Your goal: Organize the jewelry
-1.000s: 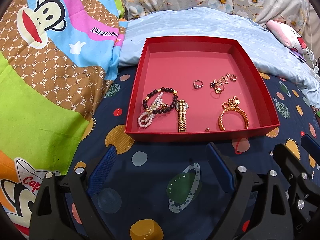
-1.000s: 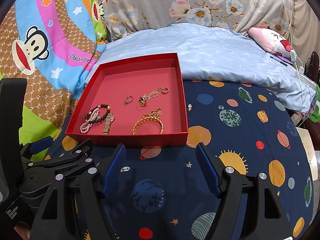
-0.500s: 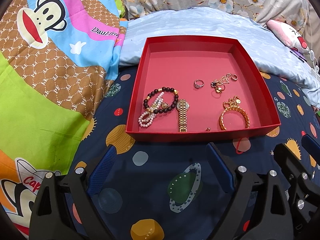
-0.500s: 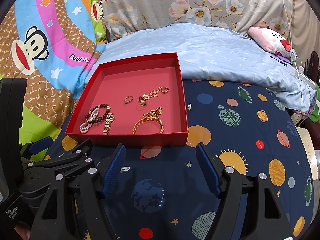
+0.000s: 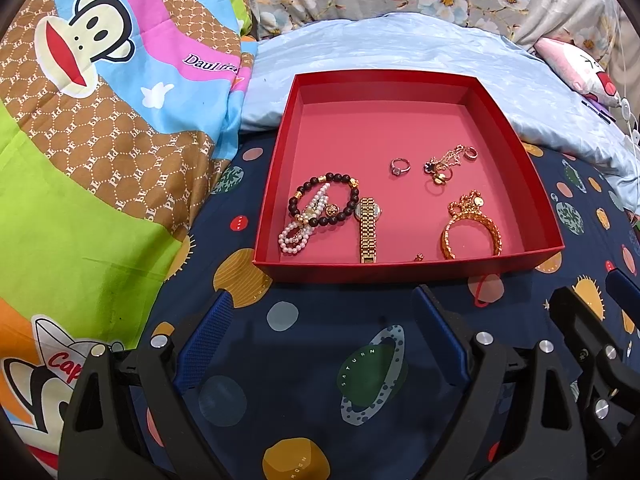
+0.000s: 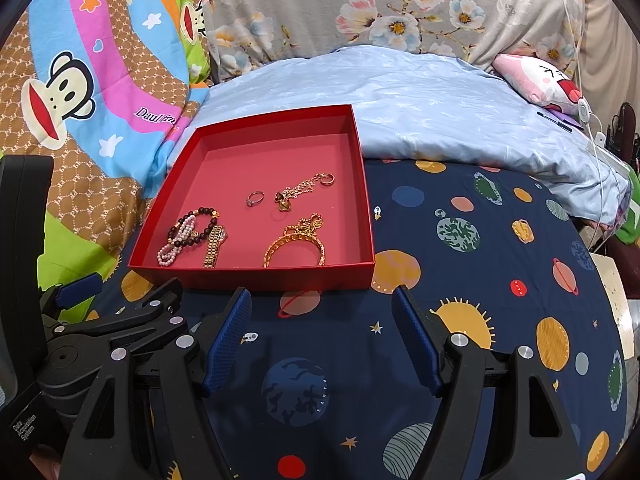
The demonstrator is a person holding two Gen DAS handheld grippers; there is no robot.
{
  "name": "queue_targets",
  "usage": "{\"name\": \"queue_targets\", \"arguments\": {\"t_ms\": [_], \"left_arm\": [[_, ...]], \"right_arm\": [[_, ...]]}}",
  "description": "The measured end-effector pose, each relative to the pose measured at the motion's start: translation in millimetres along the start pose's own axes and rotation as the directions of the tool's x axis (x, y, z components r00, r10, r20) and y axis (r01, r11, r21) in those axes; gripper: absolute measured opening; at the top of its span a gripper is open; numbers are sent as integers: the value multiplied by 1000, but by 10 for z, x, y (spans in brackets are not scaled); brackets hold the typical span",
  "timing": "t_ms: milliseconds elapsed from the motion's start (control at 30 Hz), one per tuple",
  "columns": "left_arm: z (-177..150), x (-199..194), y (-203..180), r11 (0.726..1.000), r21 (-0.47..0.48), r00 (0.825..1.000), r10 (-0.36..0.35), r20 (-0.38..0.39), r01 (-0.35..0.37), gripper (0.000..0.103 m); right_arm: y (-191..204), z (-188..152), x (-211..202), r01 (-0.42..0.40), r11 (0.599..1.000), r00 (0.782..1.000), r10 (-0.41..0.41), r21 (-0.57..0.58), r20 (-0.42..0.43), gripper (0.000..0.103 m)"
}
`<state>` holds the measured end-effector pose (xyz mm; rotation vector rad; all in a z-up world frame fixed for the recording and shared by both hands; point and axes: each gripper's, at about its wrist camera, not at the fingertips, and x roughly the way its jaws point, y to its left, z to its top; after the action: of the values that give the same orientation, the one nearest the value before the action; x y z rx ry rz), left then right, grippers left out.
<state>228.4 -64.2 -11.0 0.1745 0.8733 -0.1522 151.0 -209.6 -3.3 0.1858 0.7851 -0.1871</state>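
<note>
1. Several pieces are lying in the shallow red cardboard tray [image 5: 408,266] on the navy planet-print bedsheet [image 5: 320,360], at twelve o'clock from both grippers.
2. A dark wooden bead bracelet [image 5: 324,199] is overlapping a white pearl strand [image 5: 298,232]; a gold link watch [image 5: 368,228] is lying beside them.
3. A gold filigree bangle [image 5: 472,228] is sitting at the tray's four o'clock.
4. The left gripper [image 5: 320,340] and right gripper [image 6: 320,340] are hovering wide-jawed, gripping nothing.

I'm looking at a home bedroom: a bed with a planet-print sheet [image 6: 460,320], a cartoon-monkey quilt [image 5: 100,120], a pale blue duvet [image 6: 420,108] and floral pillows [image 6: 360,8].
</note>
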Motion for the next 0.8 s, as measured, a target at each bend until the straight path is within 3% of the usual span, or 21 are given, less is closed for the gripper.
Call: {"name": "queue_targets", "arguments": {"t_ms": [800], "left_arm": [[-2, -11, 11, 1000, 4, 1000, 8, 0, -8, 88]], "right_arm": [[3, 0, 2, 2, 1000, 1000, -2, -2, 0, 71]]}}
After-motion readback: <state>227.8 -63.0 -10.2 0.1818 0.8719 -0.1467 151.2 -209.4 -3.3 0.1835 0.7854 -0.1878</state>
